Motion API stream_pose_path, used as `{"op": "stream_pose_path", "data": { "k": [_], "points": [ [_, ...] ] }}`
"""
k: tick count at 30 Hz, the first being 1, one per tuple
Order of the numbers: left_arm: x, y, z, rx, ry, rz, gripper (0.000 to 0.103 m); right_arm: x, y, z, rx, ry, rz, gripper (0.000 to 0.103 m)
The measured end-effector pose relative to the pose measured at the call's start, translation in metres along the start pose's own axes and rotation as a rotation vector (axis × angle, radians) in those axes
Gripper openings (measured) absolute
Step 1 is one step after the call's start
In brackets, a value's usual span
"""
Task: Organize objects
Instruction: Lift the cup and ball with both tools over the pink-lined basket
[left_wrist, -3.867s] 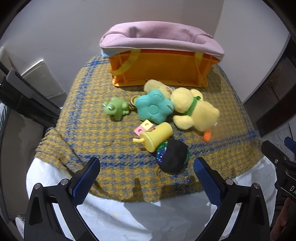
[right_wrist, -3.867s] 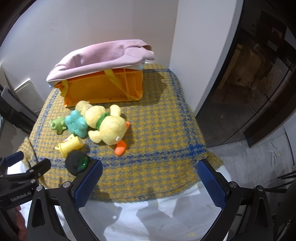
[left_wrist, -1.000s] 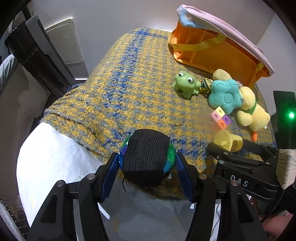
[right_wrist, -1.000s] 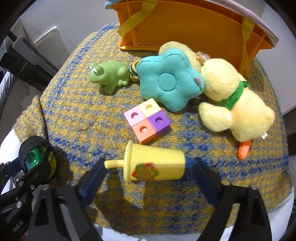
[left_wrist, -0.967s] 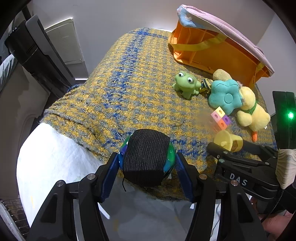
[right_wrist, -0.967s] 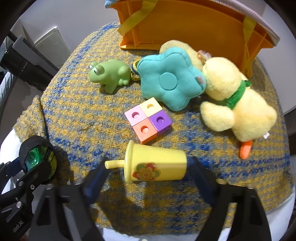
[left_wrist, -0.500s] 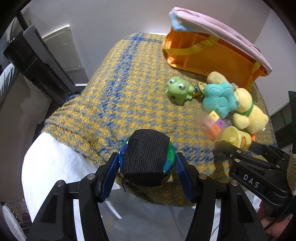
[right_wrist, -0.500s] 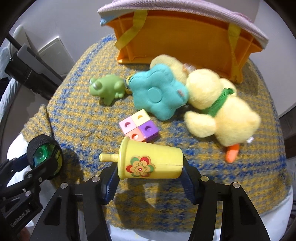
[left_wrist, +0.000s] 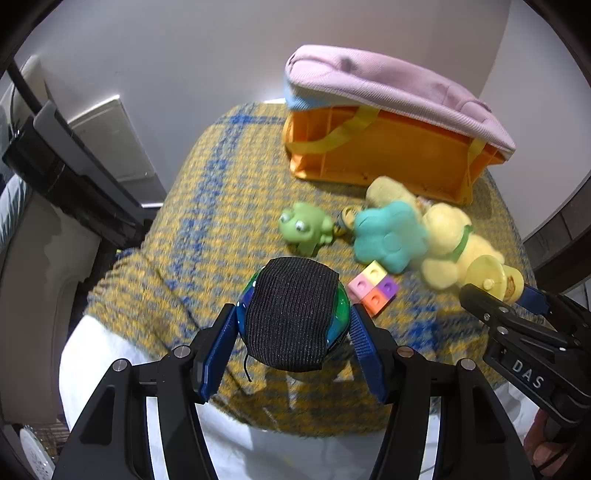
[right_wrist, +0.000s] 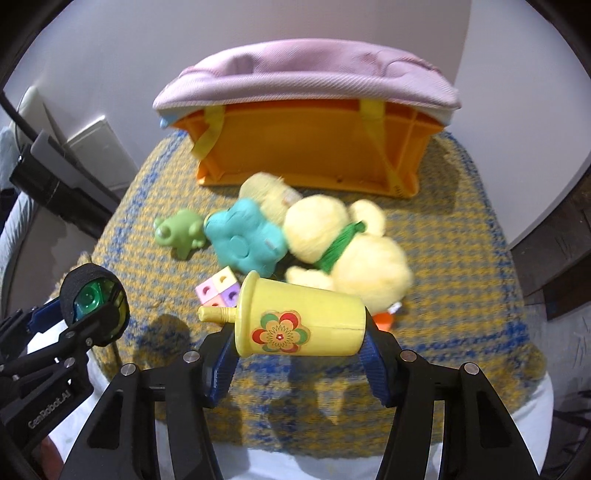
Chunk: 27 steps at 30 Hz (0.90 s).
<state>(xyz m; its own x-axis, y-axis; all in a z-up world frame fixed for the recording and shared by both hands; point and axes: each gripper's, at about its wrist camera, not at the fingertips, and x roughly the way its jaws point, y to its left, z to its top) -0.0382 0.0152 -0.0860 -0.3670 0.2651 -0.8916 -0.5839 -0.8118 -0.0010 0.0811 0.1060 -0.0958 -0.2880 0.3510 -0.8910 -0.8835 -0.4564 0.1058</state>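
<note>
My left gripper (left_wrist: 293, 334) is shut on a green ball wrapped in a black band (left_wrist: 293, 314), held above the near edge of the blanket. It also shows at the left of the right wrist view (right_wrist: 94, 295). My right gripper (right_wrist: 299, 354) is shut on a yellow toy cup with a flower sticker (right_wrist: 301, 319), held sideways above the blanket; the cup shows in the left wrist view (left_wrist: 493, 277). On the blanket lie a green frog (left_wrist: 304, 230), a teal flower plush (left_wrist: 388, 240), a yellow duck plush (right_wrist: 351, 251) and a pastel block cube (left_wrist: 373, 291).
An orange basket (right_wrist: 306, 147) with a pink fabric liner (right_wrist: 306, 79) stands at the back of the yellow and blue checked blanket (left_wrist: 207, 206). White sheet (left_wrist: 110, 339) hangs below the blanket's near edge. Dark equipment (left_wrist: 62, 162) stands at the left.
Both grippers have risen and moved forward toward the basket, the left with the ball, the right with the yellow cup lifted off the blanket.
</note>
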Motion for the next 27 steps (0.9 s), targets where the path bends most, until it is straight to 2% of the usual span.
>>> {"op": "stream_pose_path", "data": {
  "k": [14, 27],
  "points": [
    [-0.019, -0.033, 0.045, 0.051, -0.079, -0.019, 0.060, -0.038, -0.030, 0.030, 0.079, -0.113, -0.040, 0.059],
    [-0.036, -0.049, 0.107, 0.081, -0.193, -0.034, 0.060, -0.063, -0.038, 0.073, 0.086, -0.241, -0.063, 0.059]
  ]
}}
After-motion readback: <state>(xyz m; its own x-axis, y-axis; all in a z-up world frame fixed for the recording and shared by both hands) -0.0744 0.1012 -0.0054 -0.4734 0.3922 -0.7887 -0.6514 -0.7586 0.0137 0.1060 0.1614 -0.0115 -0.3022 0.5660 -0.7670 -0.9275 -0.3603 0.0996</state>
